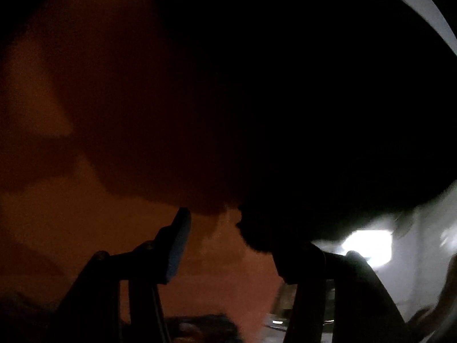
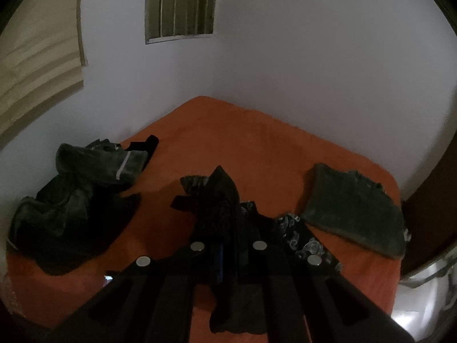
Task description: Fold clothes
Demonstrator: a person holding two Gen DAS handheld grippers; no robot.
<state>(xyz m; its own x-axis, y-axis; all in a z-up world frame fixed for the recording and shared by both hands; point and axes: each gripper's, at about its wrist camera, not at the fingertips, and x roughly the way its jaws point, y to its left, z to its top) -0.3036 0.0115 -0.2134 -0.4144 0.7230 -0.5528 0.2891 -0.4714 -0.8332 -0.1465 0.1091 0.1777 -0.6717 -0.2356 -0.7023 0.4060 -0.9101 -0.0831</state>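
Two hand-held grippers: right hand-held gripper point(image 2: 228, 253) clamped shut on a black garment point(image 2: 221, 200) above the bed's point(image 2: 257, 143) near edge; left hand-held gripper point(image 1: 228, 245) spread open, gripping nothing, dark cloth close ahead.

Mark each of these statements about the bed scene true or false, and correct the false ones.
1. The right hand-held gripper is shut on a black garment. True.
2. The bed cover is blue. False: it is orange.
3. A folded dark green cloth lies at the right side of the bed. True.
4. The left hand-held gripper is clamped on a white towel. False: its jaws stand apart, with nothing pressed between them.
5. The barred window is set in the wall beyond the bed. True.
6. The heap of dark clothes on the left is neatly stacked. False: it is crumpled and loose.
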